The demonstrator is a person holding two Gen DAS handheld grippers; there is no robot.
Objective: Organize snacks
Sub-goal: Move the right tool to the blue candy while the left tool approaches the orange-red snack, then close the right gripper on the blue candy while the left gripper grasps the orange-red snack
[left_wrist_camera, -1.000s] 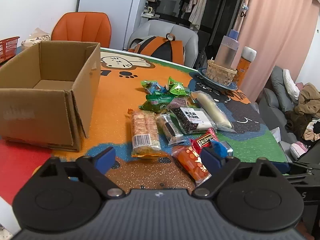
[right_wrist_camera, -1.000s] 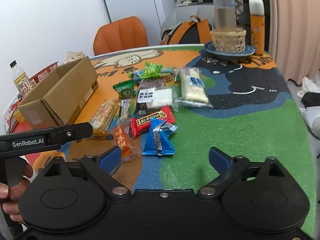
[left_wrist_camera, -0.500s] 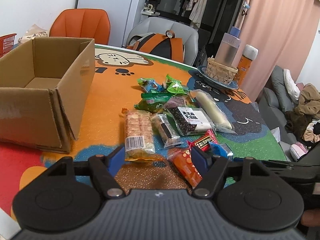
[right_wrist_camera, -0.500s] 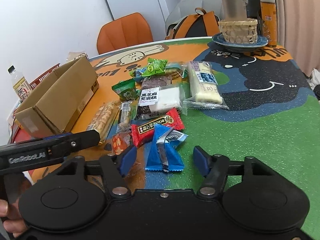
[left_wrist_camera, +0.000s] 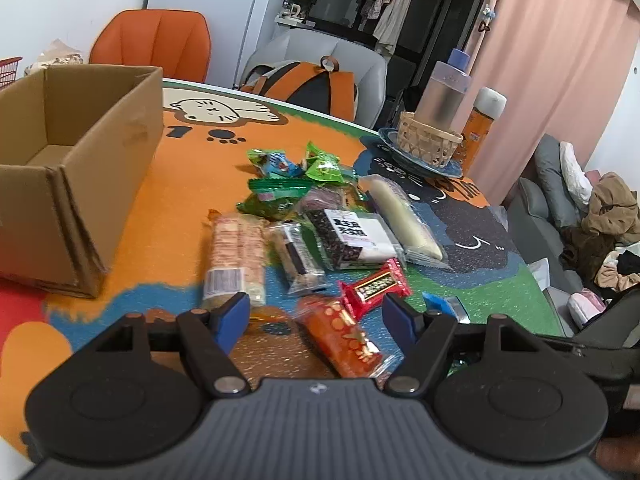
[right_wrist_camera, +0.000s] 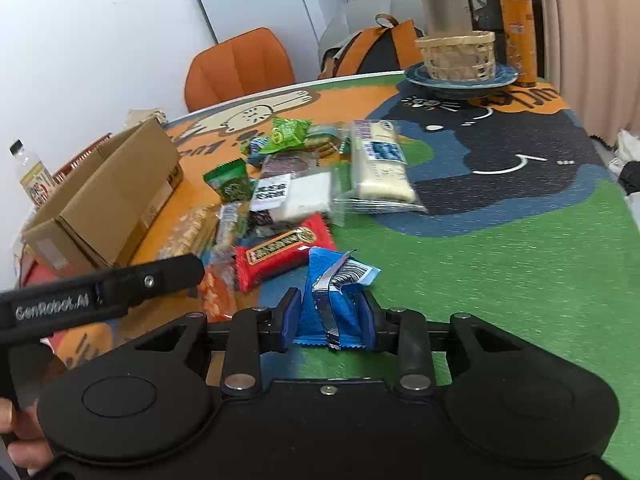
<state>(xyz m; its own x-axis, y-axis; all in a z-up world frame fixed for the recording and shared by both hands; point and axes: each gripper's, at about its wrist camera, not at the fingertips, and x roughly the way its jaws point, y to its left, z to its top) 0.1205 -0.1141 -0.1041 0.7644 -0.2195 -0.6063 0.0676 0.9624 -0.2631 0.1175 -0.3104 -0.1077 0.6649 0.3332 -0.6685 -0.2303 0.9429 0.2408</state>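
The right gripper point(right_wrist_camera: 329, 316) had just closed on the blue packet point(right_wrist_camera: 332, 300) – light, crinkly, soft – pinching its near end at 6 o'clock.

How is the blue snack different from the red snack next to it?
The blue snack sits pinched between the right tongs, which have just been closing on it; the red snack lies free on the table. The blue snack's wrapper is crumpled with a silver seam and barcode showing; the red snack's is flat, with a gold-edged dark label. Both are small sealed packets.
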